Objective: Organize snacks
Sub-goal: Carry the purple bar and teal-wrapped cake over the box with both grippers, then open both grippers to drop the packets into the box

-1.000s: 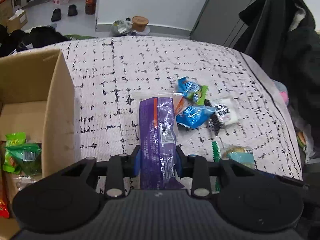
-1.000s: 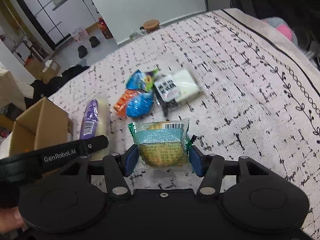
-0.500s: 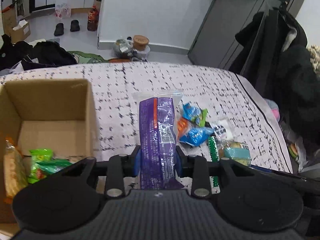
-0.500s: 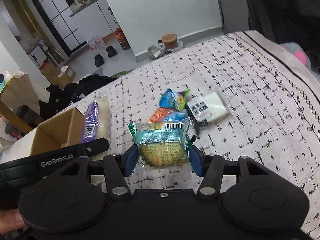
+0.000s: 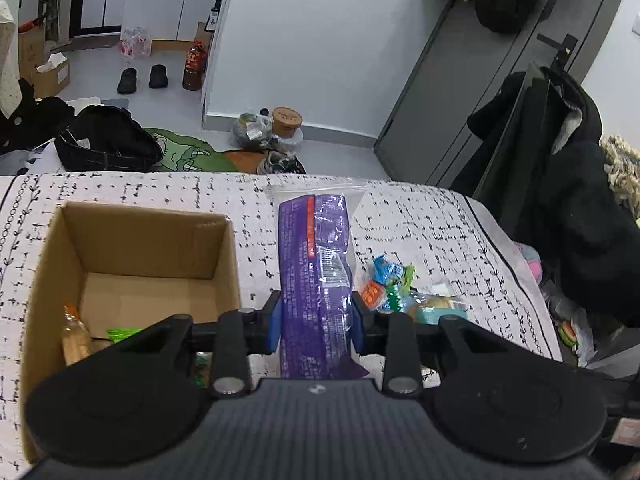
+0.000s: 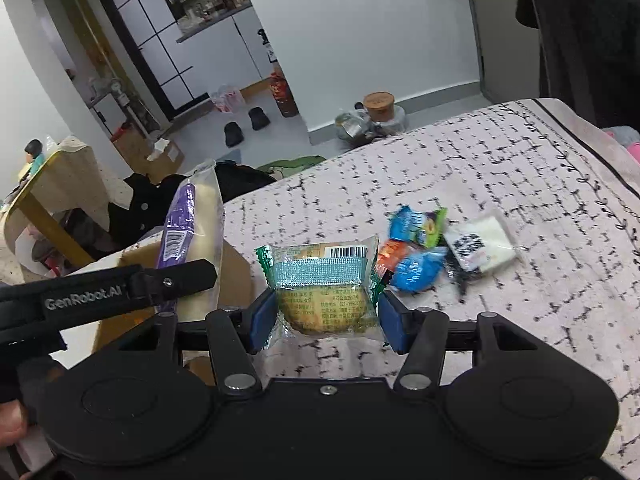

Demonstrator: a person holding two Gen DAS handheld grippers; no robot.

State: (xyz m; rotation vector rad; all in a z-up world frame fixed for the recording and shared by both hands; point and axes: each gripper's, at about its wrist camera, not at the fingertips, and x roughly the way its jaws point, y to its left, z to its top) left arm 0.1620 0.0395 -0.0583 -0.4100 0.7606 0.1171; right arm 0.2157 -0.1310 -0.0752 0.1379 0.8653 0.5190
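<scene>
My left gripper (image 5: 316, 326) is shut on a long purple snack packet (image 5: 316, 264) and holds it up above the table, just right of an open cardboard box (image 5: 132, 220). The box holds a green packet (image 5: 122, 334) and an orange one (image 5: 74, 338). My right gripper (image 6: 322, 320) is shut on a clear-wrapped yellow cake with a teal band (image 6: 324, 284), lifted over the table. The purple packet (image 6: 182, 228) and the left gripper's body (image 6: 104, 292) show at the left of the right wrist view, above the box (image 6: 236, 268).
Loose snacks lie on the patterned tablecloth (image 6: 500, 160): blue packets (image 6: 416, 268), an orange one (image 6: 390, 252), a white packet with black print (image 6: 478, 248). Dark coats (image 5: 572, 184) hang at the right. Floor clutter lies beyond the far table edge.
Both grippers have risen with their packets and shifted left towards the box. More of the box's inside now shows in the left wrist view.
</scene>
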